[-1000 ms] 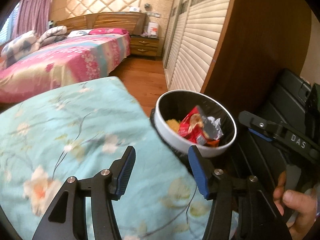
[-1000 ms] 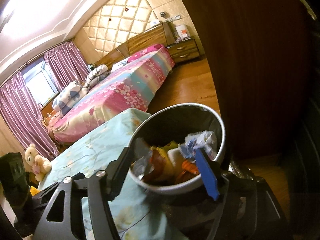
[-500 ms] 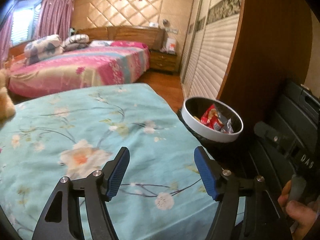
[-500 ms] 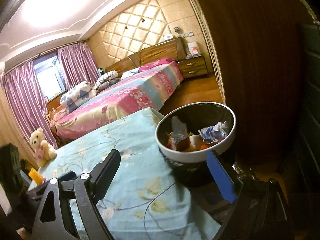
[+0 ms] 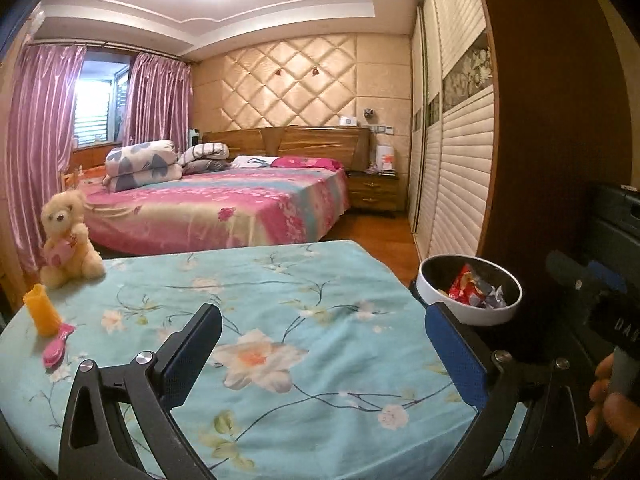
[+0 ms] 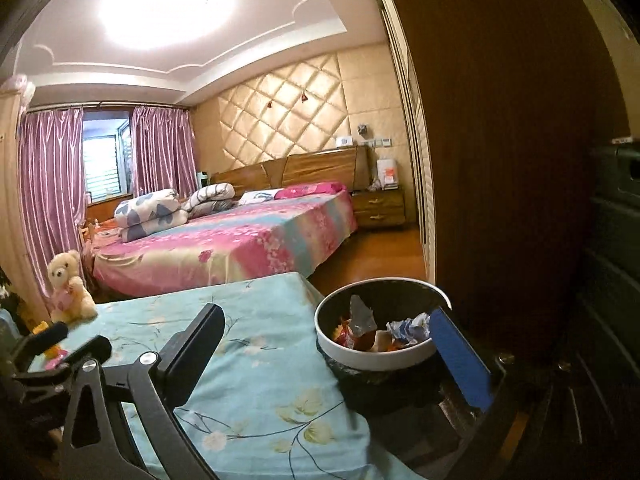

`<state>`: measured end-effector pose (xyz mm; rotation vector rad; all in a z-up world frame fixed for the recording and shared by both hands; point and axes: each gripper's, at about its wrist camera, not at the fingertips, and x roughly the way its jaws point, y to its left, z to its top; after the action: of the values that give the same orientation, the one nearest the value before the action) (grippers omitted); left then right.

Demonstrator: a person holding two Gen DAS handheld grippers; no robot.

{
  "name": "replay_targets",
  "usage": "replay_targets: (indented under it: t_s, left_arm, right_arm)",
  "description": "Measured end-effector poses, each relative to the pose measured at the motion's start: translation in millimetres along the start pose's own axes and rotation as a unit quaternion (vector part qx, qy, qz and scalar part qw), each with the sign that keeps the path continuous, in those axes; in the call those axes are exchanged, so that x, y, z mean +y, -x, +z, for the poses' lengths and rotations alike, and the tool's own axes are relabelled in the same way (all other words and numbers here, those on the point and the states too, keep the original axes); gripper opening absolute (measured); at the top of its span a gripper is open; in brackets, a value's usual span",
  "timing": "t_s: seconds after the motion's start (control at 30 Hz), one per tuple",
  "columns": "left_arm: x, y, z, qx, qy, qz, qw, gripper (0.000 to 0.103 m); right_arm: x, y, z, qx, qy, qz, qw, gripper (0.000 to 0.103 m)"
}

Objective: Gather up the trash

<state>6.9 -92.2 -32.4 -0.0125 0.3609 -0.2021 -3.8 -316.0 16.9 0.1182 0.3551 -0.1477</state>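
White letters reading "DA" are seen on the black body of the right tongs [image 5: 624, 326], at the right edge of the left wrist view; further letters are cut off by the frame edge. Print on the red wrapper [image 5: 464, 290] in the bin cannot be read.

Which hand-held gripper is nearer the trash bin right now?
Right. The right hand-held gripper has its blue fingertip overlapping the trash bin rim. The left hand-held gripper sits over the floral tablecloth, with the bin beyond its right finger. Both are open, empty.
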Motion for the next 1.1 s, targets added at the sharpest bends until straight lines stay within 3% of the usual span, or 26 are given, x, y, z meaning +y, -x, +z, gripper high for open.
replay_targets:
  t_s: [1.1]
  left_arm:
    - [7.4, 2.5, -9.1, -0.018, -0.013, 0.019, 0.9996, 0.102]
  right_arm:
    - [26.5, 0.2, -15.2, 0.02, 0.024, 0.029, 0.999, 0.103]
